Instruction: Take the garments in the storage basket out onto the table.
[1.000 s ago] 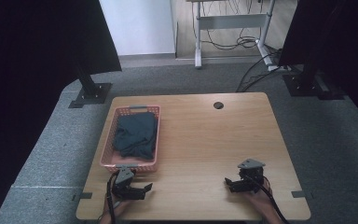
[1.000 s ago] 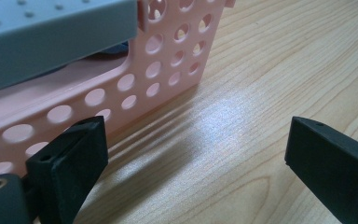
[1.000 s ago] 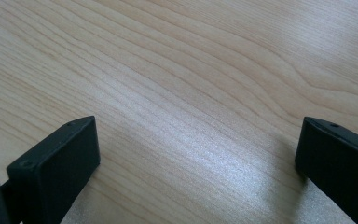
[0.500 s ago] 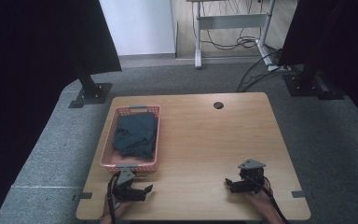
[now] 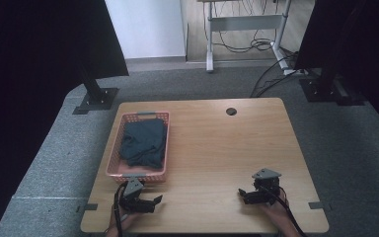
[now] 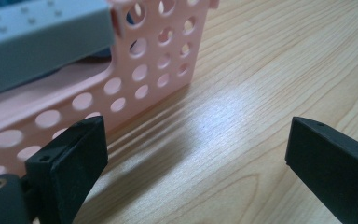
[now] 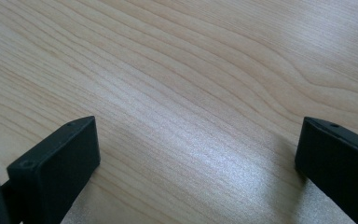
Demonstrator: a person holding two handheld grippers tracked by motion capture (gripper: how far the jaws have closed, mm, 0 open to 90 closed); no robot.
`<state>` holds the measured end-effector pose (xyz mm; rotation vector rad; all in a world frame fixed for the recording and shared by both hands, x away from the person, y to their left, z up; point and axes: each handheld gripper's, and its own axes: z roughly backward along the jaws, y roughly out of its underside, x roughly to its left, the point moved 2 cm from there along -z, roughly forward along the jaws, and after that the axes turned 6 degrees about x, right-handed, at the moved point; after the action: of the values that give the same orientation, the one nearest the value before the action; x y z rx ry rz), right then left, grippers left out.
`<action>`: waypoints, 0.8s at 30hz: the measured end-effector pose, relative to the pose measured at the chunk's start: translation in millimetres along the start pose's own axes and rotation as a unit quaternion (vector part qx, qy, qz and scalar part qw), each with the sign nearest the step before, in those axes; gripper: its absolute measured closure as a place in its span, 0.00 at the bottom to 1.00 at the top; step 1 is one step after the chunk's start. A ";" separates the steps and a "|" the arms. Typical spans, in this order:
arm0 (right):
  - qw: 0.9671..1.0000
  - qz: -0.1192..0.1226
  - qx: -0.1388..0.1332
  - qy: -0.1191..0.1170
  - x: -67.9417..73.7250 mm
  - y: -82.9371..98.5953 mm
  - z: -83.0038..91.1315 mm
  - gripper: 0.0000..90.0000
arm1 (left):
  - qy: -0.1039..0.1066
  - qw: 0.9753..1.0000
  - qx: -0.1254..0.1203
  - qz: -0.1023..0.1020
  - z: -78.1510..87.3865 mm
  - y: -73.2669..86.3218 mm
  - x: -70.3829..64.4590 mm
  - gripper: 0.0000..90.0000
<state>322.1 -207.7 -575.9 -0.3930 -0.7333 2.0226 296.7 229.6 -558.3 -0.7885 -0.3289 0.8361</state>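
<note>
Wooden bench (image 5: 217, 148) takes up most of the scene, standing on grey carpet (image 5: 44, 163). A round cable hole (image 5: 231, 111) sits near its far edge, right of centre.

Pink perforated basket (image 5: 111, 159) sits on the left half of the bench, long side running away from the person. Dark blue-green cloth (image 5: 144, 143) lies bunched inside it, below the rim on most sides. Grey handle strip (image 5: 146, 114) is on the basket's far end wall and another on the near wall, seen up close in the left gripper view (image 6: 42, 42).

Left tongs (image 5: 154, 201) rest low at the bench's near edge, just in front of the basket's near right corner, pointing right. Jaws stand wide apart, nothing between them. In the left gripper view, the basket's near wall (image 6: 135, 84) is just beyond one jaw; can't tell if it touches. Bare wood lies in the gap.

Right tongs (image 5: 242, 194) are at the near edge on the right half, well apart from the basket, pointing left toward the other pair. Jaws also spread wide, empty, over bare wood grain in the right gripper view. Grey three-cornered plate (image 5: 266, 173) is on top, and a cable (image 5: 288, 217) trails back toward the person's hand (image 5: 271, 213).
</note>
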 end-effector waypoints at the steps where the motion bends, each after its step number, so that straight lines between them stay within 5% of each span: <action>1: 1.000 0.000 0.000 0.000 0.0 0.0 0.0 0.00 | 0.000 1.000 -0.004 0.000 1.5 -0.8 -0.6 0.06; 24: 1.000 0.000 0.000 0.000 0.1 0.0 0.0 0.00 | -0.029 0.999 -0.030 -0.029 25.9 -18.9 -13.1 0.06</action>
<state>322.1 -207.6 -575.9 -0.3936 -0.7325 2.0228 284.2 224.4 -526.4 -0.8089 -0.4280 0.7988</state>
